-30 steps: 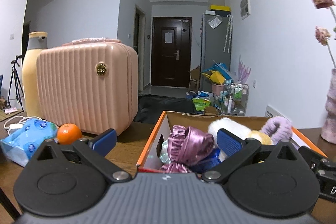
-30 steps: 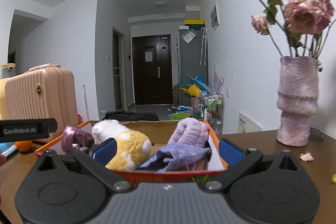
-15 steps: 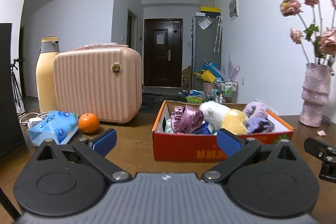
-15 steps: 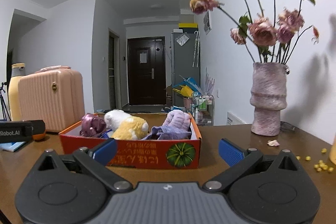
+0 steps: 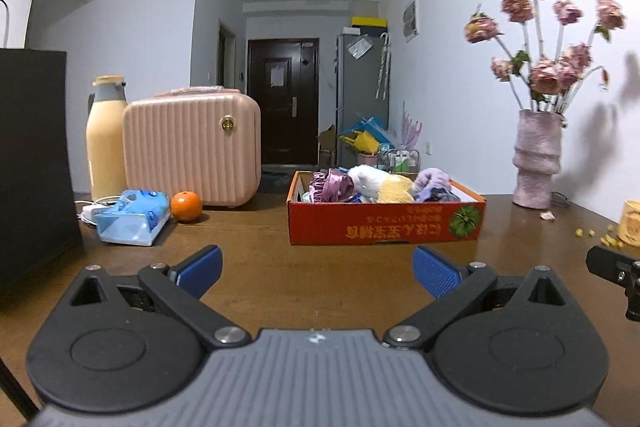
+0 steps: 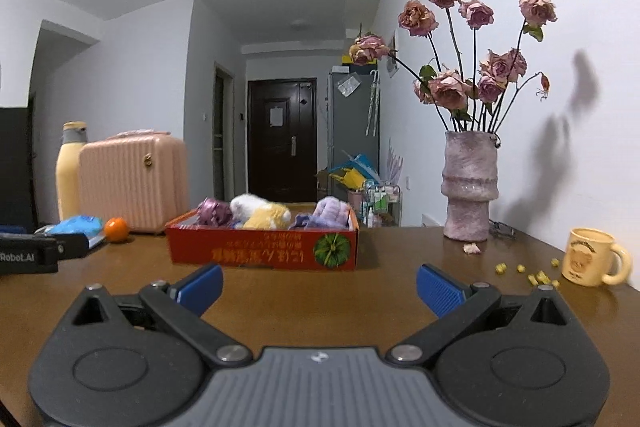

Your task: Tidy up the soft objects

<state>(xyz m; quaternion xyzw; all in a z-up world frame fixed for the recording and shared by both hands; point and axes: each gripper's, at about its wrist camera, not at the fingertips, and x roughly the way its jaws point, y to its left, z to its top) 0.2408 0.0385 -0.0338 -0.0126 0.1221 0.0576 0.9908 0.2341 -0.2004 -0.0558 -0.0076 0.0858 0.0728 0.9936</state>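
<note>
I am holding my left gripper [image 5: 317, 269] and my right gripper [image 6: 319, 281] low over the bench [image 5: 320, 267], both spread wide and carrying nothing. A second ago they were hanging right over the red cardboard box [image 5: 384, 227]; now I am pulling them back, and the box is sitting well apart ahead. The purple satin scrunchie [image 5: 334, 185], white-and-yellow plush [image 5: 380, 183] and lilac cloth [image 5: 434, 183] are all lying inside it, so I am judging the sorting finished.

One red box [image 5: 384, 227] holds perhaps four soft items [image 5: 376, 183]; one suitcase [image 5: 192, 151], one bottle [image 5: 106, 139], one orange [image 5: 185, 206], one vase [image 6: 470, 187], one mug [image 6: 590, 261].
</note>
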